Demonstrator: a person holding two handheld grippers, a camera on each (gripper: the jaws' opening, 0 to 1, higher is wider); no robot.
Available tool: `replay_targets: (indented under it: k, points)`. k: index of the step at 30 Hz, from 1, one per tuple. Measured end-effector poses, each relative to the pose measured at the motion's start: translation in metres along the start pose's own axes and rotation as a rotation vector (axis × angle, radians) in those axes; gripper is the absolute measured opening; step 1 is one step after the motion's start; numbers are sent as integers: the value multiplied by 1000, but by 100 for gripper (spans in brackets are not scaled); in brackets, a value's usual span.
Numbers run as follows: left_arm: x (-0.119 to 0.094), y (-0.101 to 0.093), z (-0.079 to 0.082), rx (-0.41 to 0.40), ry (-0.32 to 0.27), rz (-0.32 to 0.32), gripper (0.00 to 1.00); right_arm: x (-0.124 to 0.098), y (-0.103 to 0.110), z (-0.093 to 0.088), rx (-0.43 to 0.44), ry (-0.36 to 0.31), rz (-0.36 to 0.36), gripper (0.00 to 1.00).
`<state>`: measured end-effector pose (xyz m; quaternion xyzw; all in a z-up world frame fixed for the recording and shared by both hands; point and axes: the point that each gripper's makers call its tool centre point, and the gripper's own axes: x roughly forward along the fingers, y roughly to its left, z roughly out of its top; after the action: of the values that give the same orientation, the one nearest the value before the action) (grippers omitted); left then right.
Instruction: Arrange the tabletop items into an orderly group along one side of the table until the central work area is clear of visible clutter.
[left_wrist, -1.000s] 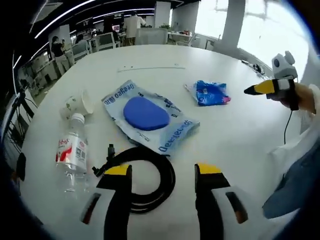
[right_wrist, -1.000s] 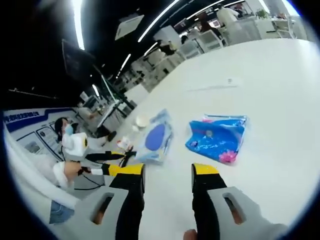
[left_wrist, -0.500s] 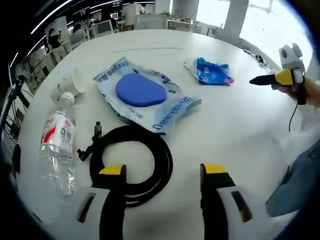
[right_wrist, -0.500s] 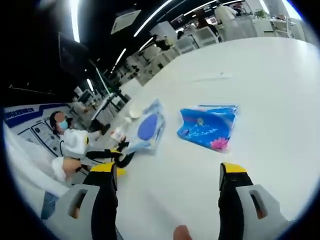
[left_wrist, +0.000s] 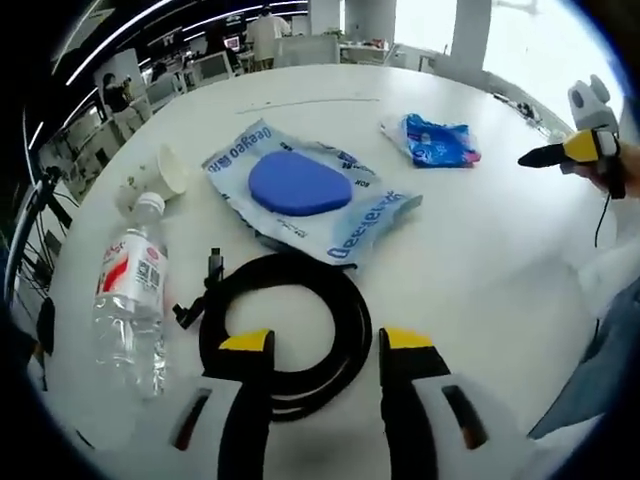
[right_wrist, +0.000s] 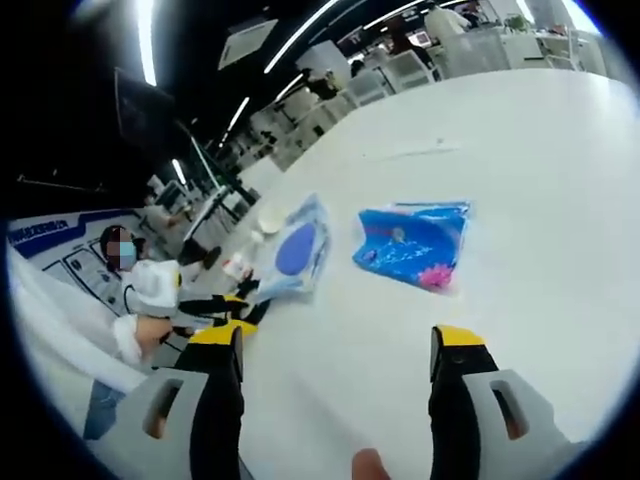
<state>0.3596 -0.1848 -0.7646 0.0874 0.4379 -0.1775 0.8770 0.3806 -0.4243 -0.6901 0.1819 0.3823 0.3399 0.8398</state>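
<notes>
the left gripper view looks down on the white table (left_wrist: 480, 240) and takes in the whole clutter; the coiled black cable (left_wrist: 285, 330) serves as the landmark. the left gripper (left_wrist: 322, 342) hovers at the near edge of that coil, its yellow-tipped jaws parted with the coil's near arc between them, holding nothing. just left of the cable a clear water bottle (left_wrist: 132, 300) lies on its side, red-and-white label up, cap pointing away; what it holds cannot be told. beyond the bottle a paper cup (left_wrist: 155, 178) lies tipped over, mouth facing right. directly behind the cable rests a clear printed pouch (left_wrist: 315, 200) with a flat blue oval pad (left_wrist: 298, 183) inside. far behind and right of the cable lies a small blue packet (left_wrist: 433, 140). the right gripper (left_wrist: 560, 153) shows at the right edge, well apart from the cable, held in a hand.

the right gripper view sees the table from a low side angle: the blue packet (right_wrist: 412, 243) is nearest, the pouch (right_wrist: 296, 250) beyond it. the right gripper (right_wrist: 336, 348) has its jaws spread wide, holding nothing, above bare tabletop.
</notes>
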Motion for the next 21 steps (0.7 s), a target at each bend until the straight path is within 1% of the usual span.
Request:
replay_targets:
  k: [2,4,5,8,10,12,14,15,18,21]
  points:
    - [-1,-1,0,13,2,-5,27,0,0,0,2,-1,0,74]
    - [-1,-1,-2,11,13,-7,15,0,0,-1,8,-3,0,73]
    - [-1,-1,-2,9,11,-8,12,-1,0,-1,11,-3,0,73]
    - [0,-4,-2,-18,23,-23,8,-2,-2,-1,22,-7,-5,72]
    - [-1,-5,-2,-17,25,-20,7,-4,-4,-2,27,-9,-10,71]
    - [-3,-6,-3,-11,26,-12,6,-6,-6,-3,33,-11,-15,68]
    - [-6,-6,-2,19,16,3,4,-8,-9,-5,42,-4,-21,65]
    - [-9,-7,-1,24,16,5,4,-10,-11,-6,43,-8,-25,66]
    - [-17,-6,4,27,-15,7,3,-12,-14,-7,59,-18,-31,66]
    - [-27,-2,12,19,-43,22,2,-13,-16,-8,67,-17,-36,65]
